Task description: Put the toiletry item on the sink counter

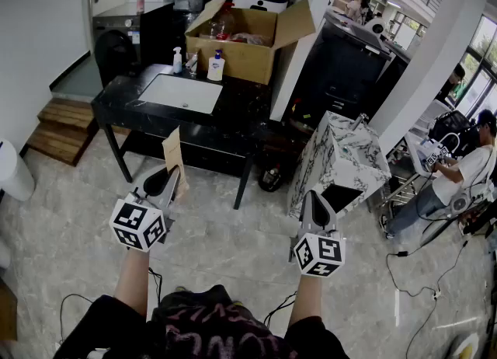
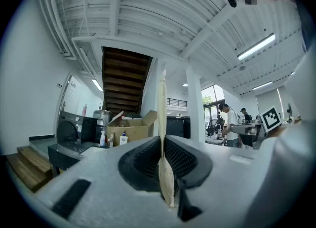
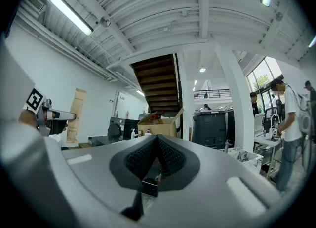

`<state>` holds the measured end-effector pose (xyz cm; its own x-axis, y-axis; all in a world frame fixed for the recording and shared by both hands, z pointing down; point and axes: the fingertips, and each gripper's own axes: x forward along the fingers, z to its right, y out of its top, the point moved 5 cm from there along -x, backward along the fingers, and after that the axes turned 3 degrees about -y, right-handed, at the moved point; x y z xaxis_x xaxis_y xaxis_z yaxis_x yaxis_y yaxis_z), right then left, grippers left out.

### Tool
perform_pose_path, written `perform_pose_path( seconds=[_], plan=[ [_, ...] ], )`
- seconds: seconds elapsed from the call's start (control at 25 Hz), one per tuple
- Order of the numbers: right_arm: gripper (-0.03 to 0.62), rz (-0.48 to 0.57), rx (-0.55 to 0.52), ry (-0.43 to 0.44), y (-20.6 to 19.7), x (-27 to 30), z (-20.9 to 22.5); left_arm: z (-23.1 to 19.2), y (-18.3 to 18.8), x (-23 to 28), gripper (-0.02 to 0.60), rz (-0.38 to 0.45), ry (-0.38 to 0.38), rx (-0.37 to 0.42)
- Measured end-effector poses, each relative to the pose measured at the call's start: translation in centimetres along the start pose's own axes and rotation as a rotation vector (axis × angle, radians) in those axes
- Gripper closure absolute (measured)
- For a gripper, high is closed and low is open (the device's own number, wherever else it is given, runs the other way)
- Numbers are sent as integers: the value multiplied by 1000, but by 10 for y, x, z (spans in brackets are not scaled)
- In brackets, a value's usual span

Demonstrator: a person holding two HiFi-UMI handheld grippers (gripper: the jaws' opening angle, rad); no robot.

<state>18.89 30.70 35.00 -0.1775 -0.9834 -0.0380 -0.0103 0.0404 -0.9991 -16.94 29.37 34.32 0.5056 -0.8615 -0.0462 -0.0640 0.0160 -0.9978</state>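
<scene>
Kraft-paper sachet (image 1: 172,155) is the toiletry item: flat, long axis vertical. It sticks up out of the left gripper (image 1: 171,181), whose jaws are clamped on its lower end. The left gripper view shows it edge-on, running straight up between the pads. Sink counter (image 1: 233,113) lies at 12 o'clock from that gripper, well apart. It's a black top with a white basin (image 1: 180,93) toward its left and two bottles (image 1: 217,66) at the back edge. Left arm is both loaded and nearer the counter, so my read is a straight carry forward, then set down on bare black top at 3 o'clock of the basin. Right gripper (image 1: 314,200) sits at 3 o'clock of the left one, jaws pressed together with nothing between them, idle.
</scene>
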Motion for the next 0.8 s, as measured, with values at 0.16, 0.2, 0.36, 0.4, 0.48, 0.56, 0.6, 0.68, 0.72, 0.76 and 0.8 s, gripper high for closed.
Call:
perform_pose_path(
  seconds=[0.16,0.2,0.36,0.4,0.48,0.56,0.6,0.68,0.72,0.76,0.8],
  plan=[
    [582,-3,-9,4,-2,2,-1,0,-2,4,552,-1,-3,-1],
    [582,-4,-13,5,-1,3,-1,0,-2,5,552,-3,-4,-2],
    [582,4,-23,9,1,5,-2,-2,-2,9,552,-9,-8,1],
    [582,5,-25,10,1,6,-2,-3,-2,9,552,-9,-8,2],
    [582,7,-29,8,0,7,-2,-5,-2,10,552,-11,-8,3],
    [582,9,-27,7,0,6,-1,-6,-2,11,552,-14,-8,4],
    [582,9,-26,6,0,6,0,-7,-2,11,552,-14,-9,3],
    [582,7,-21,2,-1,8,0,-9,-2,13,552,-12,-13,0],
    [582,6,-20,0,-2,9,-1,-11,-3,13,552,-11,-16,0],
    [582,4,-22,-1,-3,10,-2,-12,-3,14,552,-10,-20,0],
    [582,3,-25,0,-3,10,-4,-13,-4,14,552,-10,-24,2]
  ],
)
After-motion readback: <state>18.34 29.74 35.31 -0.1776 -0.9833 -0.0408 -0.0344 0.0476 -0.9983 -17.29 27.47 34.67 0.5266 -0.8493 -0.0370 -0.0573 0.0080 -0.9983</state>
